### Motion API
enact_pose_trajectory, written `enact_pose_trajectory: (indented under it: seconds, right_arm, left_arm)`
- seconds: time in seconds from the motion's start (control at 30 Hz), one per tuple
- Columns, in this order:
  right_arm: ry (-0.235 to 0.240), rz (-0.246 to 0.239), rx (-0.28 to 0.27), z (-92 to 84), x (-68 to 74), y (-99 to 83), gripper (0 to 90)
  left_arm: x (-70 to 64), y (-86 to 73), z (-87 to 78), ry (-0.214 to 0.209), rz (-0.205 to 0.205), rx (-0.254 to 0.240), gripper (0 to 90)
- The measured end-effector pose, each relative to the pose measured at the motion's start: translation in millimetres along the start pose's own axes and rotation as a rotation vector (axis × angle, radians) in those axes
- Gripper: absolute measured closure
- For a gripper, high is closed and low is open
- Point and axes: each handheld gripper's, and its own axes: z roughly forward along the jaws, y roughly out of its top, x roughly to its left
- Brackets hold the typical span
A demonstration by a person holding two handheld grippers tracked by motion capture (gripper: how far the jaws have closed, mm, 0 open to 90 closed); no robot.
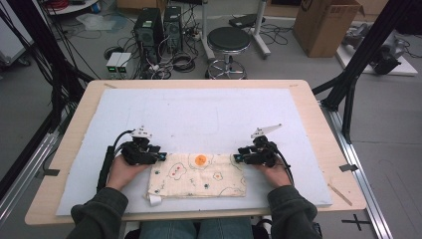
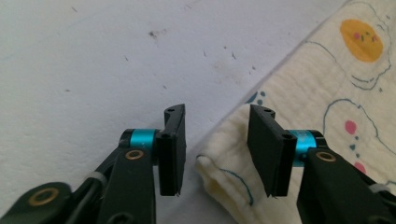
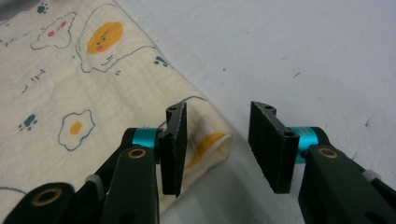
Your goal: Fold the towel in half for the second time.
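A cream cloth (image 1: 199,174) printed with fried eggs and paw marks lies folded flat near the front of the white mat (image 1: 199,109). My left gripper (image 1: 161,157) is at the cloth's upper left corner. In the left gripper view, the gripper (image 2: 217,149) has its jaws apart around the folded corner of the cloth (image 2: 317,84), with gaps on both sides. My right gripper (image 1: 238,158) is at the upper right corner. In the right gripper view, the gripper (image 3: 217,144) is also apart, and the corner of the cloth (image 3: 70,84) lies by the left jaw.
The mat covers a wooden table (image 1: 69,149). A small white tag (image 1: 155,200) sticks out at the cloth's front left corner. A thin wooden stick (image 1: 340,194) lies on the table's right front edge. On the floor beyond stand a stool (image 1: 228,42), computer towers (image 1: 149,30) and a cardboard box (image 1: 323,25).
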Motion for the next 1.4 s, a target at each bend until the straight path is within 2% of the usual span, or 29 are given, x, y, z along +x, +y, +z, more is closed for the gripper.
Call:
enact_pose_trajectory:
  seconds: [0.03, 0.07, 0.1, 0.17, 0.27, 0.33, 0.37, 0.43, 0.53, 0.63, 0.73, 0.97, 1.03, 1.23, 1.3, 1.4]
  right_arm:
    - [-0.008, -0.001, 0.004, -0.6, 0.8, -0.4, 59.3]
    - [-0.011, 0.000, 0.001, -0.6, 1.1, -0.9, 60.6]
    - [-0.009, -0.001, 0.001, -0.6, 1.1, -1.0, 62.0]
    - [-0.011, -0.013, 0.009, -0.2, 2.6, -0.8, 65.4]
    - [-0.019, -0.043, 0.016, 1.6, 5.8, -0.2, 71.2]
    - [-0.019, -0.049, 0.024, 1.5, 6.4, 0.0, 77.3]
    - [-0.006, -0.037, 0.027, 1.4, 6.3, -0.3, 79.9]
    - [0.005, -0.033, 0.029, 1.1, 5.6, -0.4, 82.5]
    - [0.006, -0.064, 0.033, 1.5, 5.4, 2.3, 84.0]
    - [0.008, -0.068, 0.051, 1.1, 4.9, 8.6, 84.7]
    - [0.010, -0.070, 0.059, 0.3, 1.5, 15.7, 84.8]
    - [-0.005, -0.054, 0.052, -5.3, -9.1, 34.8, 84.8]
    - [-0.026, -0.050, 0.053, -6.6, -12.7, 43.1, 84.8]
    - [-0.057, -0.019, 0.018, -9.0, -26.5, 65.2, 84.8]
    - [-0.060, -0.006, 0.002, -8.5, -30.6, 69.3, 84.8]
    - [-0.065, 0.023, -0.010, -3.0, -38.0, 68.0, 84.8]
  left_arm:
    - [-0.2, -0.9, -0.3, -0.006, -0.001, -0.008, 58.8]
    - [0.9, -2.0, -0.6, -0.032, -0.005, -0.011, 64.8]
    - [0.9, -2.9, -0.3, -0.038, -0.009, -0.014, 67.9]
    - [0.3, -3.1, -1.2, -0.031, 0.000, -0.010, 70.1]
    - [-1.5, -4.2, -1.6, -0.046, 0.010, -0.006, 78.7]
    - [-2.3, -4.5, -2.2, -0.045, 0.016, -0.006, 82.7]
    - [-3.1, -4.6, -2.7, -0.040, 0.017, -0.006, 83.6]
    - [-3.1, -4.7, -3.9, -0.030, 0.026, -0.007, 84.5]
    - [-4.4, -3.5, -8.0, -0.011, 0.028, -0.027, 85.2]
    - [-3.0, -1.5, -10.7, -0.001, 0.024, -0.054, 85.5]
    - [-1.0, 1.5, -13.4, -0.004, -0.007, -0.089, 85.5]
    - [9.2, 17.8, -15.2, 0.022, -0.031, -0.125, 85.6]
    - [12.0, 23.4, -14.9, 0.035, -0.035, -0.150, 85.6]
    - [25.8, 40.7, -14.1, 0.069, -0.054, -0.192, 85.6]
    - [30.0, 43.1, -11.2, 0.087, -0.052, -0.195, 85.6]
    - [36.7, 40.8, -2.9, 0.085, -0.078, -0.198, 85.5]
